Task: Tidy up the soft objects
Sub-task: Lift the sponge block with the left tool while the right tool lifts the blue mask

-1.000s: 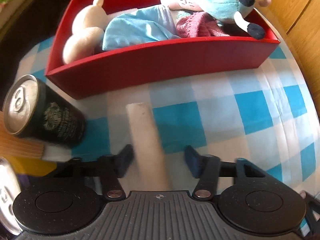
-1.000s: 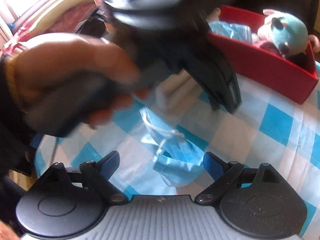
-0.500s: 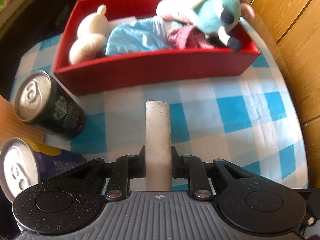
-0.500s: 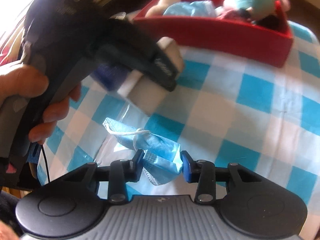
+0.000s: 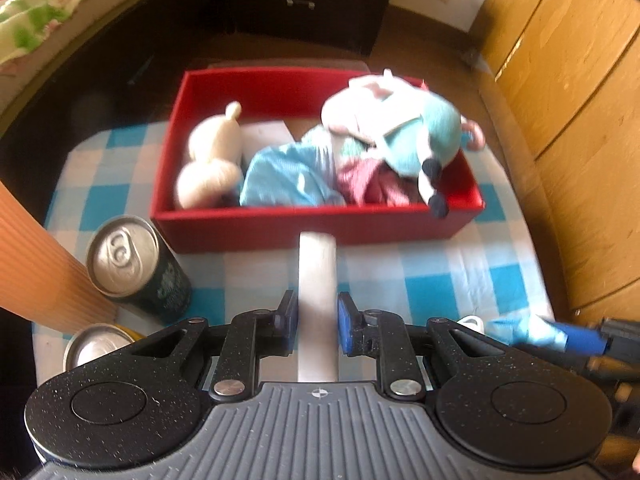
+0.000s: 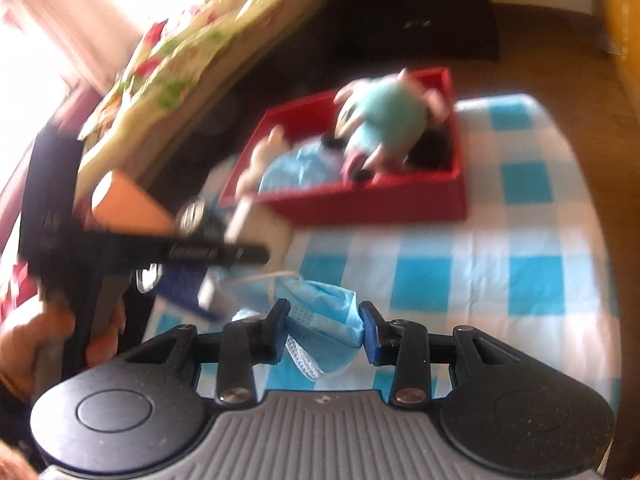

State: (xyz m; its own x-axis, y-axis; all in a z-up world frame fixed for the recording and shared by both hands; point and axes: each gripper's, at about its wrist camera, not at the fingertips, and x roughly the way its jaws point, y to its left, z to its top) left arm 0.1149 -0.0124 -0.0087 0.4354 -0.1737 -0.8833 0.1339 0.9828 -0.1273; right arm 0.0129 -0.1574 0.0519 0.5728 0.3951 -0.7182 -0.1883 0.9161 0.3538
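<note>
My left gripper (image 5: pixel 318 322) is shut on a long white foam block (image 5: pixel 316 272), held above the checked cloth in front of the red box (image 5: pixel 316 228). The box holds a cream plush (image 5: pixel 212 156), a light blue cloth (image 5: pixel 288 172), a maroon knit piece (image 5: pixel 376 184) and a teal plush (image 5: pixel 416 136). My right gripper (image 6: pixel 324 332) is shut on a crumpled blue face mask (image 6: pixel 320 320), lifted off the cloth. In the right wrist view the left gripper (image 6: pixel 240 254) with its foam block (image 6: pixel 246 216) is at the left, and the red box (image 6: pixel 380 200) lies beyond.
A dark green can (image 5: pixel 136 264) and a second can (image 5: pixel 100 344) stand left of the left gripper, beside an orange ribbed cylinder (image 5: pixel 36 272). The blue and white checked cloth (image 5: pixel 460 276) covers the table. Wooden cabinet doors (image 5: pixel 568 100) rise on the right.
Both grippers have closed, the left on the white foam block and the right on the blue mask. Both have risen from the cloth with their loads; the right one also rolled and swung towards the box.
</note>
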